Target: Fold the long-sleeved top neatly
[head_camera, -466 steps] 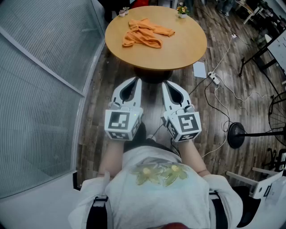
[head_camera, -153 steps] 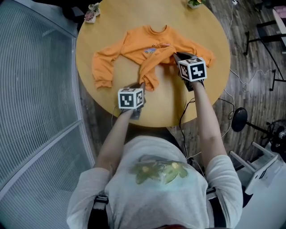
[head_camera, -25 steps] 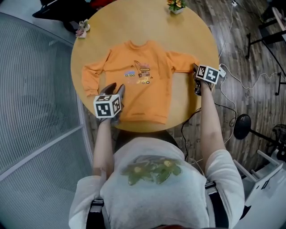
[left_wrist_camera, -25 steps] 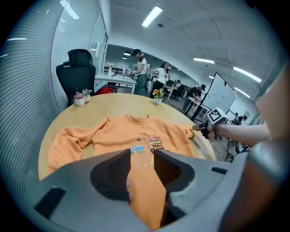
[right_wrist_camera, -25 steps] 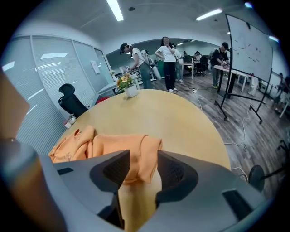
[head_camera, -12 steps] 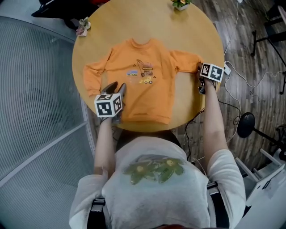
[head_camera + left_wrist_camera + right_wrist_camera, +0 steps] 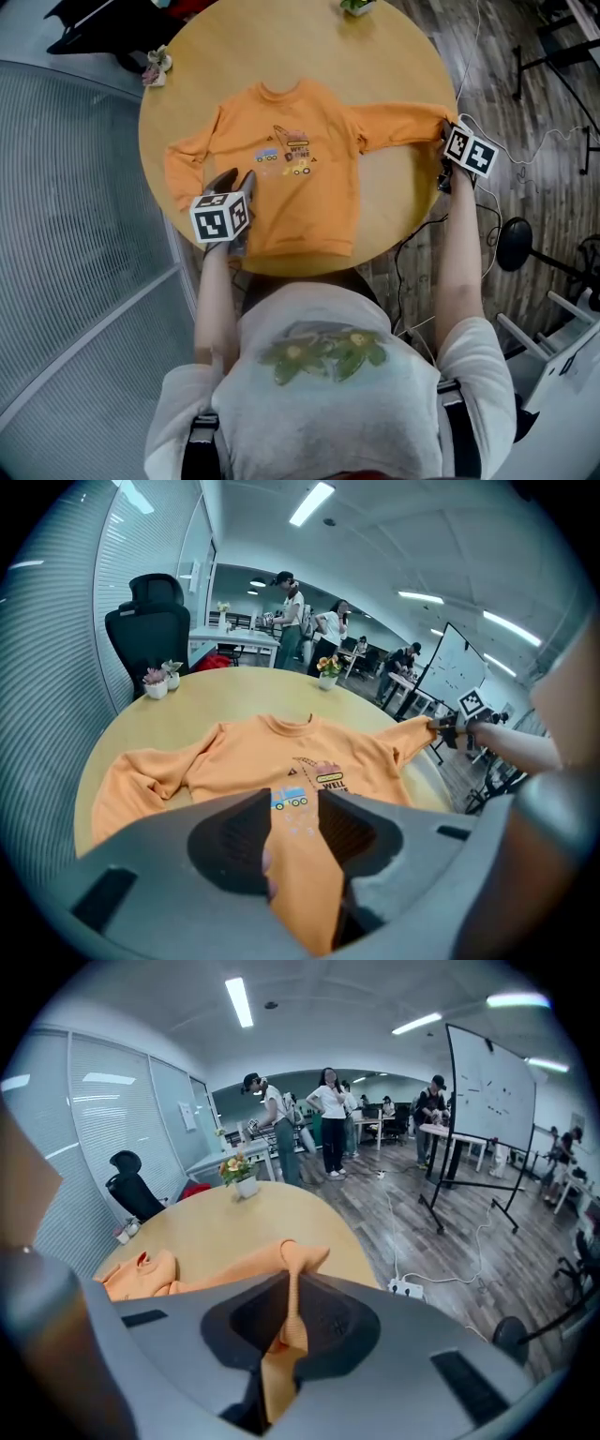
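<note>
Right gripper [image 7: 446,131] has just closed its jaws on the orange top's [image 7: 300,187] cuff [image 7: 302,1256]; left gripper [image 7: 236,180] seemingly pinches the hem [image 7: 300,248].

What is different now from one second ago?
The right hand-held gripper has just closed its jaws on the sleeve cuff and drawn it outward to the edge of the table, so the sleeve lies straighter. The left hand-held gripper stays clamped on the top near its hem. The top still lies flat, print up.
</note>
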A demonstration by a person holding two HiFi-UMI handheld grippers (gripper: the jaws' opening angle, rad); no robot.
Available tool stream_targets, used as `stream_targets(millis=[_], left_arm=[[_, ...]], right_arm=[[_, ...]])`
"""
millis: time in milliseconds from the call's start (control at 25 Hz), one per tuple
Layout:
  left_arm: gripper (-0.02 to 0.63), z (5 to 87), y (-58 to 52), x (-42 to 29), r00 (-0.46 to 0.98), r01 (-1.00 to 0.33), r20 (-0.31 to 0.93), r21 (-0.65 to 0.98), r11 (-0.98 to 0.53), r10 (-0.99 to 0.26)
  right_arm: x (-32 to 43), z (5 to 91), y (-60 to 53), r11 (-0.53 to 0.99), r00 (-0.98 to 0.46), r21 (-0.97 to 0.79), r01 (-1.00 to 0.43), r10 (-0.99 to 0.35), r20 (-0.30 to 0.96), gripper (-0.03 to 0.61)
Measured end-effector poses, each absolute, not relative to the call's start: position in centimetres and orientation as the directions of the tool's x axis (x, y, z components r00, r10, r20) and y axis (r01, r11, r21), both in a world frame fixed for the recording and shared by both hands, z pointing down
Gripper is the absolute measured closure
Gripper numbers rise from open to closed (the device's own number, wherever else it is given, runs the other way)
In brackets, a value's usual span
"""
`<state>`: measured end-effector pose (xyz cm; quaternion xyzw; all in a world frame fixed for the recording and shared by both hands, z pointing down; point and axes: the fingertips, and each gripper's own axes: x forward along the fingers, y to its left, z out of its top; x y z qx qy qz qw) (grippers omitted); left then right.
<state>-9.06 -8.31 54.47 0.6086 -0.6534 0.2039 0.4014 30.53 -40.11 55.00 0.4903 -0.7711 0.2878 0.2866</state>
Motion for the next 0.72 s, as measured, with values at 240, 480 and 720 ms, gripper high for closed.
stream_targets(millis=[240, 480, 720], left_arm=[[0.469, 54.4, -8.7, -9.5, 0.080, -0.963, 0.769, 0.224, 0.149, -0.635], [0.469, 54.1, -8.9, -9.8, 0.100, -0.966, 0.758, 0.230, 0.120, -0.644], [0.470, 53.8, -8.5, -10.8, 0.116, -0.966, 0.748, 0.237, 0.100, -0.653]], right_arm=[[35.7, 50.5, -41.8, 0.271, -0.282, -0.126, -0.954, -0.680, 0.677, 0.538], [37.0, 46.0, -42.5, 0.279, -0.249, -0.053, -0.959, -0.736, 0.630, 0.538], [36.4, 40.5, -41.7, 0.281, -0.251, -0.035, -0.959, -0.786, 0.566, 0.538]])
